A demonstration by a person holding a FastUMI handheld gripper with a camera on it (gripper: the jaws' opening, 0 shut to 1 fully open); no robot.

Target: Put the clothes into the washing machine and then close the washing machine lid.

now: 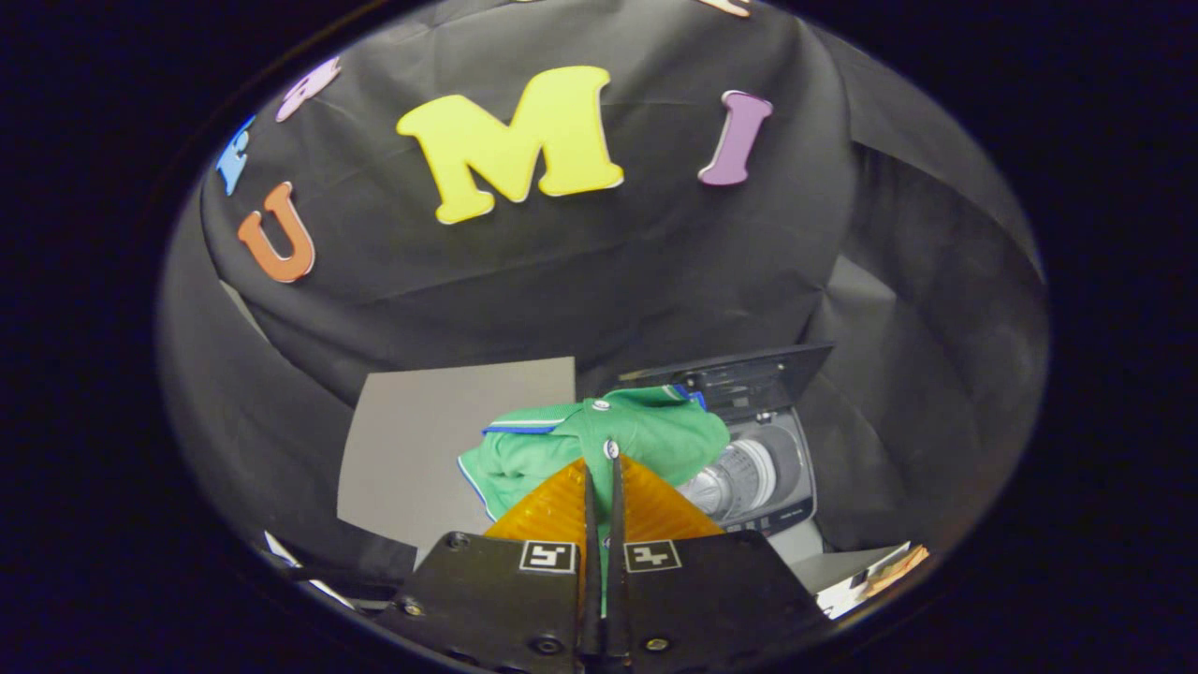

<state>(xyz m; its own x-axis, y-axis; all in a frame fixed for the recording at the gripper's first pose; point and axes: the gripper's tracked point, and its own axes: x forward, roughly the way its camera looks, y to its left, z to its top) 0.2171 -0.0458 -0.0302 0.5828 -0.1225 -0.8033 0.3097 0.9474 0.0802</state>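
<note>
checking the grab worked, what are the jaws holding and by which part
The gripper is shut on the green shirt, pinching a fold of fabric by the button placket near the collar; the jaws stand almost closed, the shirt hanging beside the open washing machine.

Green shirt (pixel 599 440) — soft knit cloth.

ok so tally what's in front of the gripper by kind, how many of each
green garment, pinched in the shut hand-held gripper: 1
toy washing machine, lid up, beyond the fingers: 1
grey mat under them: 1
hand-held gripper: 1
total: 4
</note>
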